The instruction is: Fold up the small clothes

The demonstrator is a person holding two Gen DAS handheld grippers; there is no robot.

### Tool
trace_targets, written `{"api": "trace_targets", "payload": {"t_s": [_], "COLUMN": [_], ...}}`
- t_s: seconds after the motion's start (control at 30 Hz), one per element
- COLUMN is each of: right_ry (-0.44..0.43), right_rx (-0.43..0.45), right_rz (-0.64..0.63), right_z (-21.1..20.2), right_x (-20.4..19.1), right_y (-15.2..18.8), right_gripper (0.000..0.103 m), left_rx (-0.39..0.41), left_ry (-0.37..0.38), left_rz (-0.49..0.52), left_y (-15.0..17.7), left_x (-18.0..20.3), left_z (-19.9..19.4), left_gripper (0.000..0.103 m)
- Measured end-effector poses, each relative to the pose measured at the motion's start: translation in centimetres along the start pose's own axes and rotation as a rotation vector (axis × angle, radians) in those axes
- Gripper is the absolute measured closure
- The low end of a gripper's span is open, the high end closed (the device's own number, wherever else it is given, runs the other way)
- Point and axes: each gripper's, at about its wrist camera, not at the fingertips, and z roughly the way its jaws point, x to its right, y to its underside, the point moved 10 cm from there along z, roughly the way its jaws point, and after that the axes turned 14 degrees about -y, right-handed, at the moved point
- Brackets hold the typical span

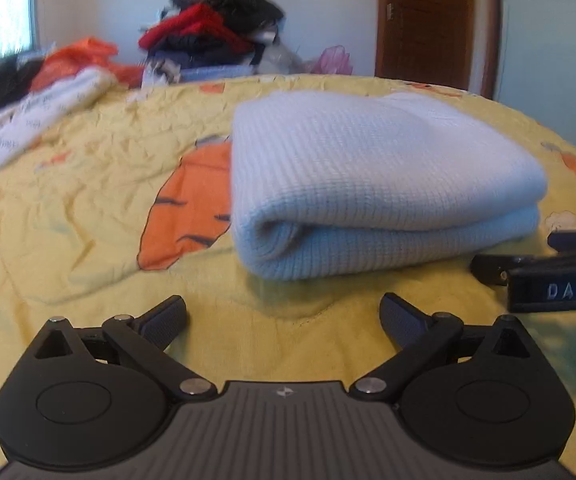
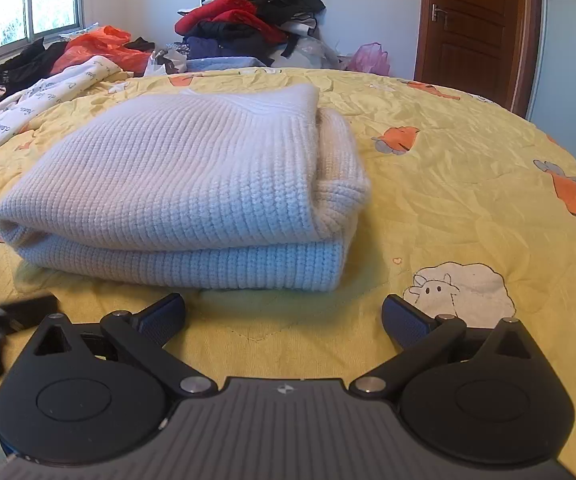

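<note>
1. The folded white knit sweater (image 2: 184,184) lies flat on the bed, directly ahead of both grippers and touching neither.
2. Left gripper (image 1: 284,320): released, fingers spread wide, nothing between them; the sweater sits ahead and slightly to its right.
3. Right gripper (image 2: 284,320): released, fingers spread wide, empty; the sweater sits ahead and slightly to its left.
4. Count: one folded sweater, doubled into two visible layers; two grippers.
5. Surface: a yellow bedspread (image 2: 447,200) printed with orange carrots and a white sheep (image 2: 459,292).
6. Room: one pile of dark and red clothes (image 2: 248,12) stands beyond the bed's far edge, a window (image 2: 28,4) at left, a brown wooden door (image 2: 471,24) at right.
</note>
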Motion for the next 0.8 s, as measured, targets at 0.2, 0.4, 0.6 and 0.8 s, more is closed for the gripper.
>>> {"api": "trace_targets", "payload": {"t_s": [0.2,0.4,0.6,0.8], "right_ry": [0.005,0.009,0.009,0.009], "right_rx": [0.001,0.001,0.001,0.001], "right_rz": [-0.001,-0.004,-0.006,-0.005], "right_z": [0.0,0.0,0.0,0.0], "right_x": [0.1,0.1,0.1,0.1], "right_y": [-0.1,-0.2,-0.2,-0.2], "right_gripper": [0.000,0.000,0.000,0.000], "left_rx": [-0.049,-0.064,-0.046,-0.046], "left_ry": [-0.009,-0.021,-0.003,-0.001], "left_rz": [0.002,-0.008,-0.004,-0.004], "left_y": [-0.4,-1.4,-1.2,-1.2], "left_x": [0.1,0.0,0.2,0.2], "left_z": [0.7,2.3,2.3,2.3], "left_gripper": [0.000,0.000,0.000,0.000]}}
